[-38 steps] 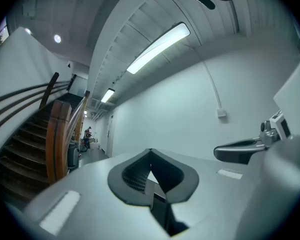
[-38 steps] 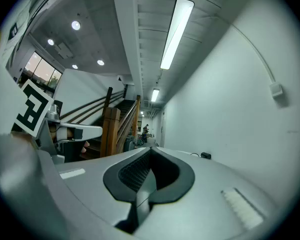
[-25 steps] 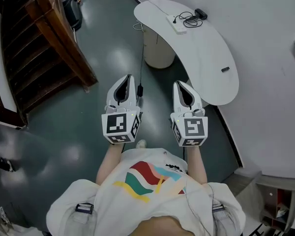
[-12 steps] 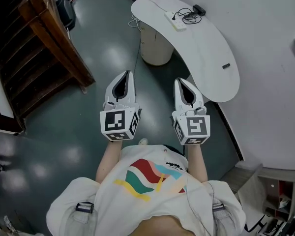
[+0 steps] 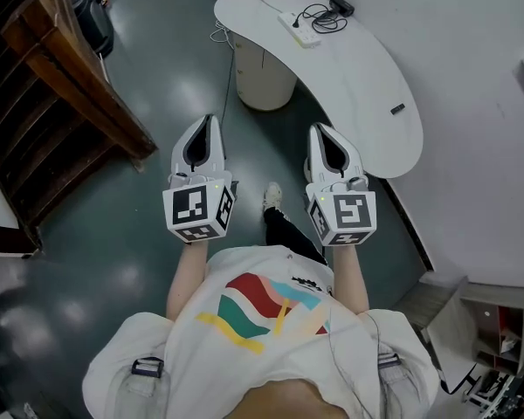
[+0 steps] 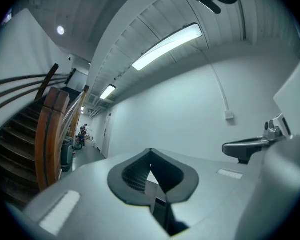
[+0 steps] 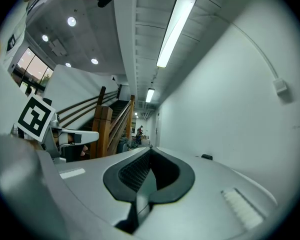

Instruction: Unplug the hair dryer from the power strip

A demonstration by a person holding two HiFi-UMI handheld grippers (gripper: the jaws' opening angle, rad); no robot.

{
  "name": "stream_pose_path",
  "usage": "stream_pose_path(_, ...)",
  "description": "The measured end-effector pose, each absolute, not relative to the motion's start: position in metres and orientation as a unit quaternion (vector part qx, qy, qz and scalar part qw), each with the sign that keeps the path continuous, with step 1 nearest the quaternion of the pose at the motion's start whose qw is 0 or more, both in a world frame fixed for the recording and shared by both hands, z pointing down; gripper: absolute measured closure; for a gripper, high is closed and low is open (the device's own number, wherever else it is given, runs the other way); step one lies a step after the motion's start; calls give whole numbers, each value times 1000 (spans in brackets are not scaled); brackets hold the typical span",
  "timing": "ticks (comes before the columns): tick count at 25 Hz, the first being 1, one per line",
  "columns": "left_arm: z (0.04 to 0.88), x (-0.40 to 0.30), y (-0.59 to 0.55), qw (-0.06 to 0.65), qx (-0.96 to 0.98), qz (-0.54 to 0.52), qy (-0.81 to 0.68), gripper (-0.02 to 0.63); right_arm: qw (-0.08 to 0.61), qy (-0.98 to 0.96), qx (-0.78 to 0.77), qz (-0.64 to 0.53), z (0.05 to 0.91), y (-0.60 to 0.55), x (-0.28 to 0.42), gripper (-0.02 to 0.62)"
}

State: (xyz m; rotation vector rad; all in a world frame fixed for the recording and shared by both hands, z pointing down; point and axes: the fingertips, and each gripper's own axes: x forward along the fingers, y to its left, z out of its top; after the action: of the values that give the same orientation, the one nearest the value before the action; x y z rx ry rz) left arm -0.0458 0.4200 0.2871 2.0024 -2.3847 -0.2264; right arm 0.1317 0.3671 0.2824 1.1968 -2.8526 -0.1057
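Ahead, the power strip (image 5: 299, 30) lies diagonally on the table (image 5: 367, 94).

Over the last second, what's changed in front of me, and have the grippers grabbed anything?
The person has taken a step: a shoe and dark trouser leg have come forward between the grippers. The left gripper has swung out to the left in the head view. Nothing was taken or let go. It and the right gripper stay shut and empty, and the power strip lies untouched on the white table.
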Motion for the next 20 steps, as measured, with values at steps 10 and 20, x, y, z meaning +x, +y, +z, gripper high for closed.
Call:
stream_pose_path(10, 325, -59, 268, 29, 664, -66, -744, 606, 4, -927, 374, -26, 302, 216, 96, 581)
stream_pose_path(20, 288, -95, 32, 11, 698, -56, -714, 606, 17, -925, 376, -39, 272, -3, 56, 581)
